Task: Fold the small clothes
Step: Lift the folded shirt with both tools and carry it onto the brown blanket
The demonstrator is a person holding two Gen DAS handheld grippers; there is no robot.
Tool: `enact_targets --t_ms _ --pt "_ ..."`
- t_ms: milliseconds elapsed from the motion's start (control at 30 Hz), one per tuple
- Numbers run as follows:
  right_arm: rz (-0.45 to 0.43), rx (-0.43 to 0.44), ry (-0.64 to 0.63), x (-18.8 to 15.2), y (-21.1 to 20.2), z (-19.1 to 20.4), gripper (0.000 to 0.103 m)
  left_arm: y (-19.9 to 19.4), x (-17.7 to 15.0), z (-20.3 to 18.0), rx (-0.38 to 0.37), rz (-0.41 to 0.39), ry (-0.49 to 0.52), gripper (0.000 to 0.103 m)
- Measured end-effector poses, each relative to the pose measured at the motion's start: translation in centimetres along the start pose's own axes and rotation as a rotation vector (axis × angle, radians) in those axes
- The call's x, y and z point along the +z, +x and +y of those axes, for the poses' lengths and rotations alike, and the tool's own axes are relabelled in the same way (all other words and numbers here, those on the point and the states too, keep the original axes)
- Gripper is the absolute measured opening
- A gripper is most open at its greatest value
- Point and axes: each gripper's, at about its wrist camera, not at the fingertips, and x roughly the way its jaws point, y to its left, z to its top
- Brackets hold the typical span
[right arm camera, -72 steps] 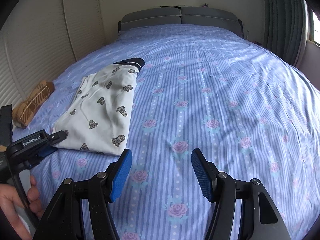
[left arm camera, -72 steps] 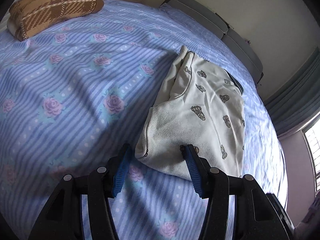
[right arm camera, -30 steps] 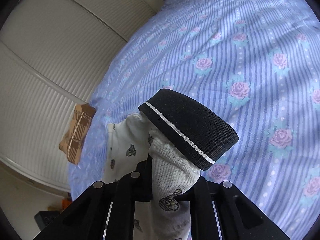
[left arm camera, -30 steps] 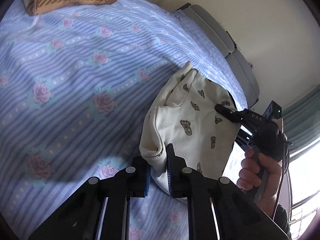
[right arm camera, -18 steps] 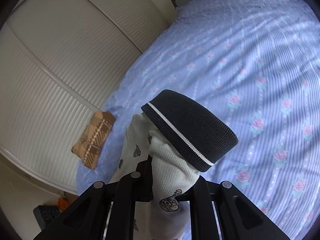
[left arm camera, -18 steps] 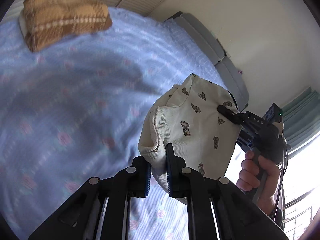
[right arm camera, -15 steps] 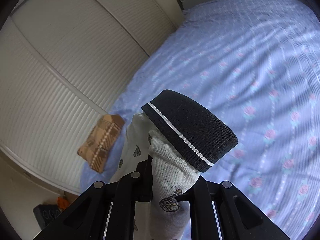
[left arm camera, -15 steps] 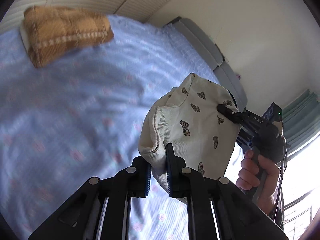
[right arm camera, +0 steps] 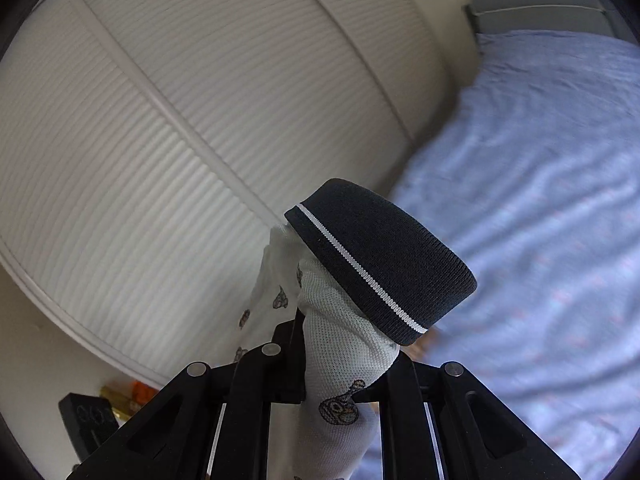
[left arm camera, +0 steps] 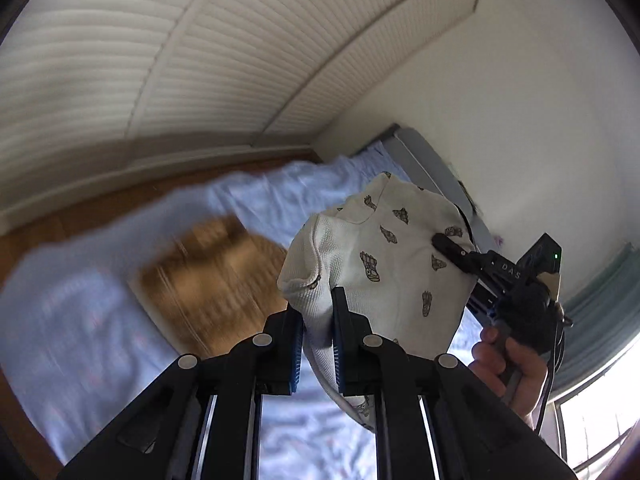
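Note:
A small cream garment (left arm camera: pixel 384 264) printed with little brown figures hangs in the air between both grippers. My left gripper (left arm camera: pixel 318 320) is shut on its pale hem corner. My right gripper (right arm camera: pixel 340 352) is shut on the cream fabric just below the black waistband with a white stripe (right arm camera: pixel 384 260). In the left wrist view the right gripper (left arm camera: pixel 452 250) reaches in from the right, held by a person's hand (left arm camera: pixel 508 372), its tip pressed into the cloth. The garment's lower part is hidden behind my fingers.
The blue rose-print bed sheet (right arm camera: pixel 540 220) lies below, blurred. A brown plaid folded cloth (left arm camera: pixel 212 280) sits on the bed (left arm camera: pixel 80 340) near its edge. White slatted closet doors (right arm camera: pixel 160 120) fill the background, with the grey headboard (right arm camera: pixel 536 6) and wooden floor (left arm camera: pixel 120 200) beyond.
Both grippers have risen fast off the bed carrying the garment, still shut on it. The views now tilt up toward the closet doors, and the plaid cloth has come nearer in the left wrist view.

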Motion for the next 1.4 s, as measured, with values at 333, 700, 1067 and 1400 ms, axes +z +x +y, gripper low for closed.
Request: enact_targets --t_ms 333,700,1067,1400 --pt "0.213 -0.215 0.096 -5.7 15.2 -6.5 0.013 11.0 0.1 13.5 0.101 0.248 -0.08 0.013" --pt "0.155 -0.335 -0.187 -8.4 13.0 -4.5 0.041 8.4 -1.3 11.5 0.154 0.131 0.102 0.053" --pt "-0.194 -0.442 -0.506 -10.4 7.2 0.4 0.092 4.4 -4.2 6.3 0.119 -0.119 0.394 0.068" --pt "0.024 -0.263 -0.556 -9.8 12.4 -0.9 0.096 11.2 -5.0 7.3 0.143 0.04 0.487 0.071"
